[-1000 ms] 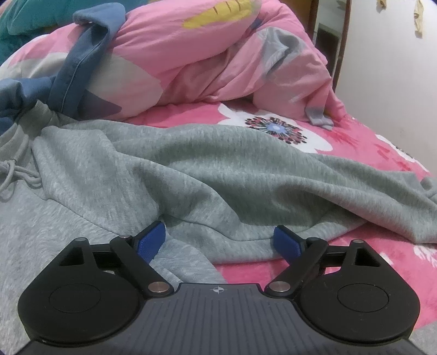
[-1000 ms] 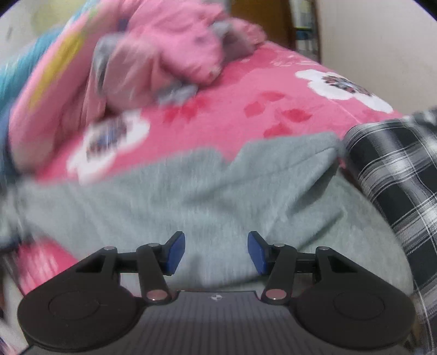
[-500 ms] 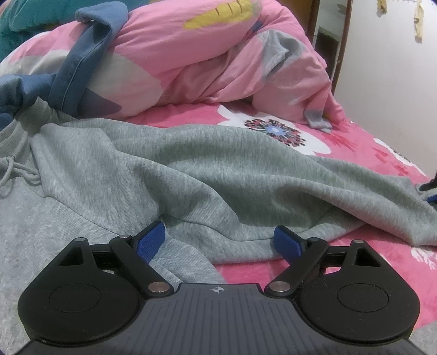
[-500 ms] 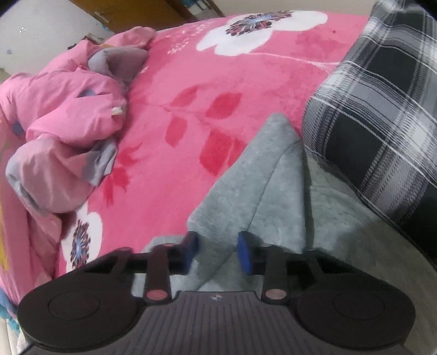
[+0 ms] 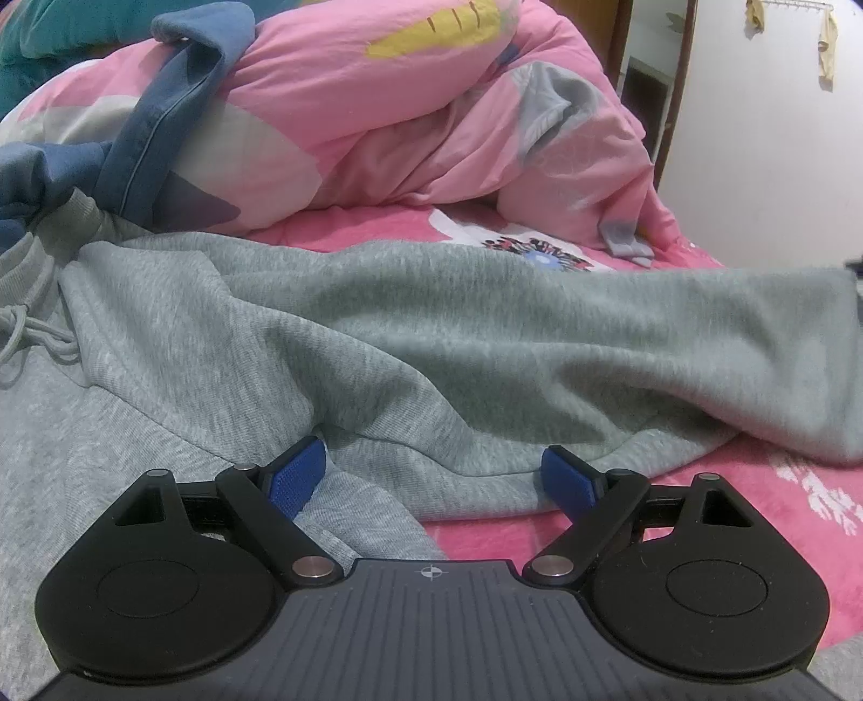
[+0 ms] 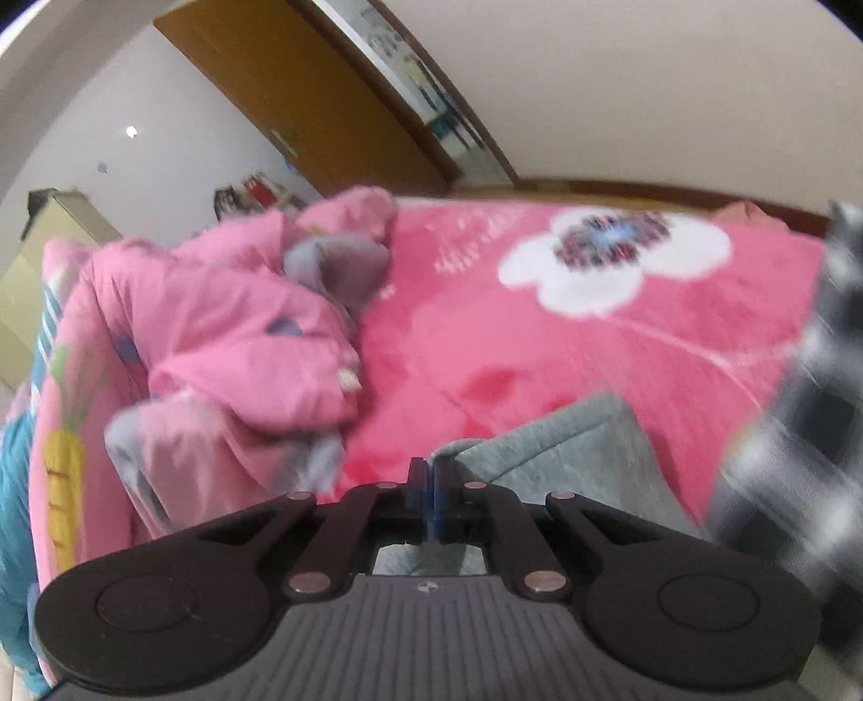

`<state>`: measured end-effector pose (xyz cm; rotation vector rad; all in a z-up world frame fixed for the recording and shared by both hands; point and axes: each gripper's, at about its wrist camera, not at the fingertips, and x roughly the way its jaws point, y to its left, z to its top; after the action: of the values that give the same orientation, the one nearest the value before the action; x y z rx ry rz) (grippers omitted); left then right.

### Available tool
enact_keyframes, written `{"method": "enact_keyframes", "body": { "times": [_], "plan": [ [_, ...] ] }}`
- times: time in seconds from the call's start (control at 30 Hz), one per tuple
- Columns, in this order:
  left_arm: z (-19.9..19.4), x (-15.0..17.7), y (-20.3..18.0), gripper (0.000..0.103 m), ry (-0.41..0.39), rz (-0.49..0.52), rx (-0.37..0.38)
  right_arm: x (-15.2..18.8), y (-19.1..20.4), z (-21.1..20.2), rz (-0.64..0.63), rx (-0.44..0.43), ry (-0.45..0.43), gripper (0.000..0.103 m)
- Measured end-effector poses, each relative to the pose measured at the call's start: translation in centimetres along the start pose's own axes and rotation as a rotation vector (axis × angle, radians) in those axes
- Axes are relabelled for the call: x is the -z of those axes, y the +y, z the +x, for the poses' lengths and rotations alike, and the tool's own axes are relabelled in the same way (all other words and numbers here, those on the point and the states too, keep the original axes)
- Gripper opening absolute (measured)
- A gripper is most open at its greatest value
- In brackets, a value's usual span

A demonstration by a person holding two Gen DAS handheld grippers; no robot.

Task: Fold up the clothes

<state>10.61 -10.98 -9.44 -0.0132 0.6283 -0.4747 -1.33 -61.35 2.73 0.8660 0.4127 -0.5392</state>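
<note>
The right gripper (image 6: 431, 485) pinches a leg end of the grey sweatpants (image 5: 431, 345), which lie on the pink bed (image 6: 539, 366) just ahead of the wide-open left gripper (image 5: 431, 480). Likely mid-fold; next, carry that end across.

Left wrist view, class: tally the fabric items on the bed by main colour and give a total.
Grey: 1, the sweatpants
Pink: 2, the quilt and the blanket
Blue: 1, the garment
Teal: 1, the cloth
Total: 5
</note>
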Motion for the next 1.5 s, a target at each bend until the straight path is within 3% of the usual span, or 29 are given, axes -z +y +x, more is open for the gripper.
{"method": "enact_keyframes", "body": {
  "times": [0.17, 0.4, 0.47, 0.53, 0.6, 0.63, 0.7, 0.77, 0.93, 1.0, 1.1, 1.2, 1.27, 1.33, 1.4, 1.5],
  "plan": [
    [0.0, 0.0, -0.1, 0.088, 0.0, 0.003, -0.004, -2.3, 2.6, 4.1, -0.02, 0.024, -0.029, 0.003],
    [0.1, 0.1, -0.3, 0.088, 0.0, 0.006, -0.008, -2.7, 3.6, 12.1, -0.022, 0.082, -0.012, 0.003],
    [0.1, 0.1, -0.3, 0.088, 0.001, 0.008, -0.01, -2.2, 2.8, 15.3, -0.001, 0.105, 0.037, 0.004],
    [0.1, 0.1, -0.3, 0.088, 0.003, 0.012, -0.013, -1.4, 1.0, 18.3, 0.054, 0.164, 0.099, 0.009],
    [0.1, 0.1, -0.4, 0.088, 0.005, 0.016, -0.017, -1.2, -0.9, 19.8, 0.118, 0.165, 0.191, 0.017],
    [0.2, 0.1, -0.4, 0.088, 0.005, 0.017, -0.017, -1.2, -1.6, 19.6, 0.147, 0.131, 0.202, 0.018],
    [0.2, 0.1, -0.4, 0.088, 0.005, 0.017, -0.017, -1.8, -2.6, 17.8, 0.169, 0.061, 0.196, 0.04],
    [0.2, 0.0, -0.4, 0.088, 0.005, 0.017, -0.017, -2.9, -3.2, 14.5, 0.16, 0.026, 0.165, 0.047],
    [0.2, 0.0, -0.4, 0.088, 0.005, 0.018, -0.018, -4.4, -5.7, 3.4, 0.17, -0.052, 0.128, 0.055],
    [0.2, 0.0, -0.4, 0.088, 0.005, 0.018, -0.018, -3.2, -7.1, 0.0, 0.186, -0.029, 0.166, 0.056],
    [0.2, 0.1, -0.5, 0.088, 0.005, 0.018, -0.018, -0.5, -8.9, -1.9, 0.231, 0.02, 0.251, 0.057],
    [0.2, 0.1, -0.5, 0.088, 0.004, 0.019, -0.019, 3.0, -10.5, -0.7, 0.28, 0.07, 0.309, 0.053],
    [0.2, 0.1, -0.5, 0.088, 0.004, 0.021, -0.02, 4.1, -11.1, 0.9, 0.289, 0.105, 0.281, 0.047],
    [0.2, 0.1, -0.6, 0.088, 0.005, 0.021, -0.021, 4.5, -11.4, 2.2, 0.288, 0.128, 0.198, 0.039],
    [0.2, 0.1, -0.6, 0.089, 0.005, 0.023, -0.023, 4.4, -11.2, 2.9, 0.294, 0.123, 0.099, 0.01],
    [0.2, 0.1, -0.7, 0.089, 0.007, 0.027, -0.026, 3.0, -8.3, 2.2, 0.184, 0.129, -0.04, 0.006]
  ]
}}
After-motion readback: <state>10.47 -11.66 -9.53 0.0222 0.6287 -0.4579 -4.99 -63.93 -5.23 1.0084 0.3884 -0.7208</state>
